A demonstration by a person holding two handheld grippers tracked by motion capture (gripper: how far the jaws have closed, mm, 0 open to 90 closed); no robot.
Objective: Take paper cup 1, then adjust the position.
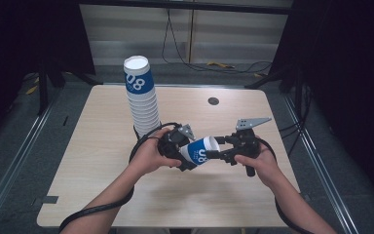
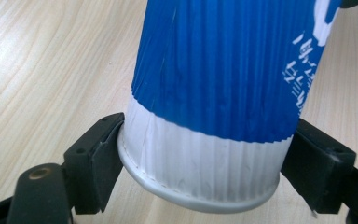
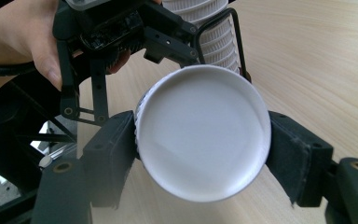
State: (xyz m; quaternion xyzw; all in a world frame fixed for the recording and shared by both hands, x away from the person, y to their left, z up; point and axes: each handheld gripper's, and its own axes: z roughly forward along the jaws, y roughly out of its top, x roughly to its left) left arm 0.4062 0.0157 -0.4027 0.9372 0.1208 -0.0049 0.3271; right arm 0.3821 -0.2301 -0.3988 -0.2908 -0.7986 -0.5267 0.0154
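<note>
Cup (image 1: pixel 200 151) hung at frame centre above the bench (image 1: pixel 102 161), grasped by left gripper (image 1: pixel 187 155) and right gripper (image 1: pixel 215 147) fingers; off the stack (image 1: pixel 141 97), handover unfinished.

The paper cup (image 2: pixel 214 93) runs off the top edge of the left gripper view, so its far end is unseen there. In the high view, the print on the stack of cups (image 1: pixel 141 95) near the table's far edge is too small to read in full, and the person's left hand (image 1: pixel 148 156) covers the stack's foot.

On the table (image 1: pixel 102 195), the cup stack (image 1: pixel 142 102) stands behind a cup (image 1: pixel 200 151) held between both tools.
</note>
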